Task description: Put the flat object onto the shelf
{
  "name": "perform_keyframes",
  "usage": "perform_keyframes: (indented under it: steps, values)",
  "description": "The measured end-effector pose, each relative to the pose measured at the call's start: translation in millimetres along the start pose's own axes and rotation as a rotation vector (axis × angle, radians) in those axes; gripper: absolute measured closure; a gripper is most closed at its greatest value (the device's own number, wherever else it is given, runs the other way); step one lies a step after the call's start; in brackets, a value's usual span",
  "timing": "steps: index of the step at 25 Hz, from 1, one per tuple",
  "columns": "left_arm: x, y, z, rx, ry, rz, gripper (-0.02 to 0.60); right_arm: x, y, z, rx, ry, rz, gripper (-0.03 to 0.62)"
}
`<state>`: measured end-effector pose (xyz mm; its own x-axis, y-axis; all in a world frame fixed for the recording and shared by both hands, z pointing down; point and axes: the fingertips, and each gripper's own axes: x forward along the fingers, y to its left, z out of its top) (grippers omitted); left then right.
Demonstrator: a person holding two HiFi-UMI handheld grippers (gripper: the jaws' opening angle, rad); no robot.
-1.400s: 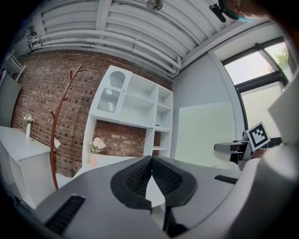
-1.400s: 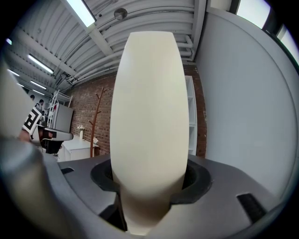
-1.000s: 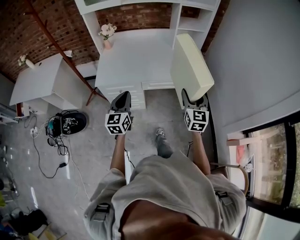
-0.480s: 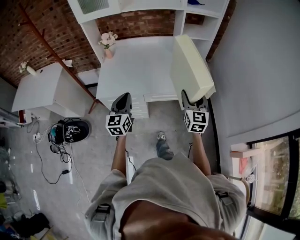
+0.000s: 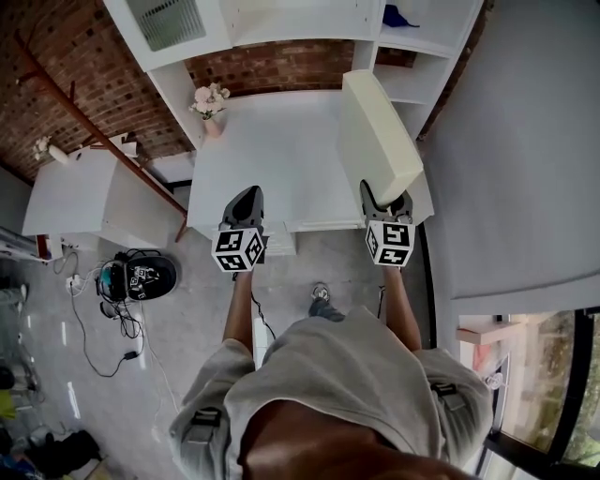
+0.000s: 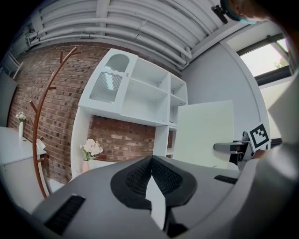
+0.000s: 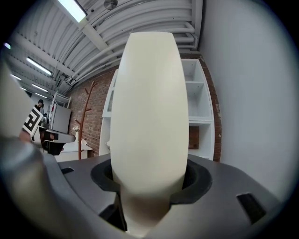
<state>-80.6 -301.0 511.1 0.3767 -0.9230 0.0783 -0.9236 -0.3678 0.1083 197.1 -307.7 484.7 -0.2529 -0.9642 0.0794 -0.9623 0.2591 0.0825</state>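
Your right hand-held gripper (image 5: 386,201) clamps the flat cream board (image 5: 375,136) on edge over the white bench (image 5: 272,159); your left hand-held gripper (image 5: 244,200) is closed, empty.

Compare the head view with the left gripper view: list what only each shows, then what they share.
Only the head view: the grey floor, cables, a black round device, the person's foot. Only the left gripper view: the ceiling pipes, and a close look at the left gripper's fingers, shut with nothing between them. Both: the cream flat panel held in the right gripper, the flower vase, white shelf unit, brick wall.
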Motion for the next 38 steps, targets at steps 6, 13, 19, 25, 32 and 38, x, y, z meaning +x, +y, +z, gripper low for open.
perform_keyframes:
  steps: [6,13,19,25,32,38]
  values:
    - [56.3,12.5,10.3,0.003,-0.004,0.004,0.566,53.4,-18.3,4.2,0.003,-0.001,0.015,0.321]
    - [98.3,28.6,12.2,0.002,-0.007,0.015,0.566,100.2,-33.2,5.3,-0.001,-0.004,0.022,0.321]
    - [109.1,45.9,8.2,-0.003,0.012,0.031,0.566,124.3,-34.2,4.0,-0.002,0.007,0.026,0.321]
    - [112.1,65.1,4.9,-0.012,0.024,0.024,0.566,135.5,-21.6,-1.7,-0.009,0.034,0.019,0.321]
    - [110.9,88.0,5.3,-0.013,0.039,-0.031,0.566,138.1,-0.2,3.3,-0.018,0.042,-0.032,0.321]
    - [106.7,114.1,13.0,-0.008,0.028,-0.055,0.566,139.6,20.9,10.0,-0.026,0.038,-0.064,0.321]
